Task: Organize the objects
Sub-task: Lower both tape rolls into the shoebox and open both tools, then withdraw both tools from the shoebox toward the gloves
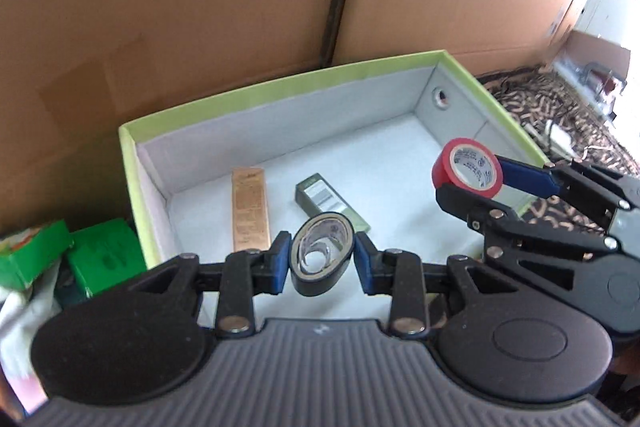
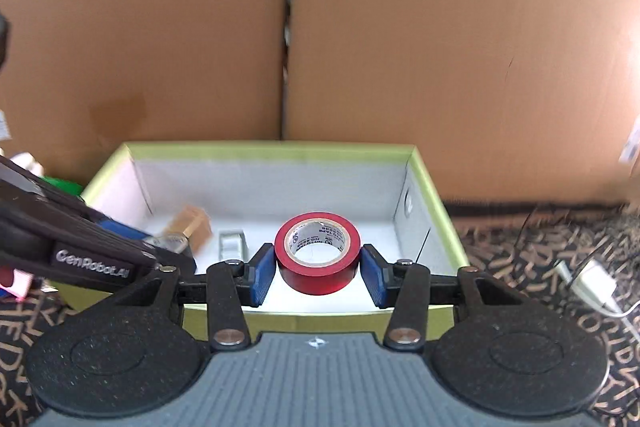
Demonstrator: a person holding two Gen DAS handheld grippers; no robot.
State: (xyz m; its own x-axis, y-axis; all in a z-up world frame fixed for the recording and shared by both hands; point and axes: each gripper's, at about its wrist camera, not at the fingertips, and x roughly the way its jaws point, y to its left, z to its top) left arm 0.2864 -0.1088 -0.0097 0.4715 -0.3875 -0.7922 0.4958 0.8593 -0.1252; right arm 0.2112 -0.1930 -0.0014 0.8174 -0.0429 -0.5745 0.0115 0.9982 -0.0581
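Note:
A green-rimmed open box (image 1: 280, 85) with a white inside stands before cardboard walls; it also shows in the right wrist view (image 2: 272, 148). My left gripper (image 1: 322, 261) is shut on a black tape roll (image 1: 320, 279), squeezed oval, above the box's near side. My right gripper (image 2: 318, 267) is shut on a red tape roll (image 2: 316, 275) over the box's right part; the red roll (image 1: 444, 171) also shows in the left wrist view. A tan slim box (image 1: 248, 211) and a dark green packet (image 1: 320, 199) lie on the box floor.
Green cartons (image 1: 100, 255) lie left of the box. Tall cardboard panels (image 2: 440, 47) stand behind it. A patterned dark cloth (image 2: 520, 247) covers the surface, with a white charger and cable (image 2: 592, 287) at the right.

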